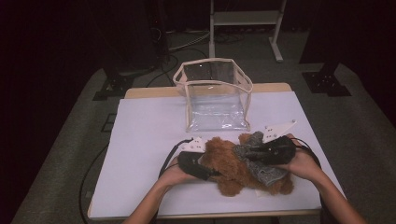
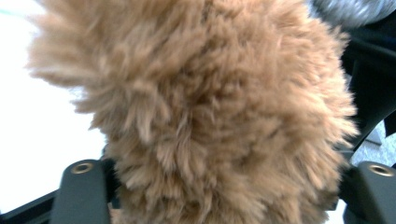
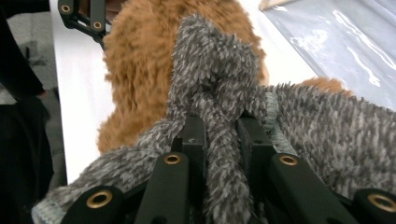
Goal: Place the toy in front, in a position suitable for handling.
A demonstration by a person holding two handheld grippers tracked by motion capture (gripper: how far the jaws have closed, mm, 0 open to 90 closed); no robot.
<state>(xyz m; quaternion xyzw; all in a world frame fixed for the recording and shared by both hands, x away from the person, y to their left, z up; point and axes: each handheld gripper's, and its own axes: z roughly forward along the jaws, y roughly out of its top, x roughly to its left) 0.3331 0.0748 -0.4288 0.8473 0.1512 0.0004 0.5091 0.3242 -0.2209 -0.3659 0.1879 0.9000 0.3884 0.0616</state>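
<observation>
A brown plush teddy bear (image 1: 229, 163) lies on the white table (image 1: 149, 130) near its front edge, with a grey knitted scarf (image 1: 261, 170) tied round it. My left gripper (image 1: 210, 171) comes in from the left, and its two jaws press into the bear's fur (image 2: 210, 107) on both sides. My right gripper (image 1: 250, 154) reaches over the bear from the right. In the right gripper view its jaws (image 3: 223, 128) are shut on a strand of the scarf (image 3: 215, 60) just below the knot, with the bear (image 3: 140, 60) behind it.
A clear plastic bag (image 1: 215, 93) with cream trim stands open at the back of the table, just beyond the bear. A white stand's legs (image 1: 243, 18) are on the floor behind. Cables trail off the table's left side.
</observation>
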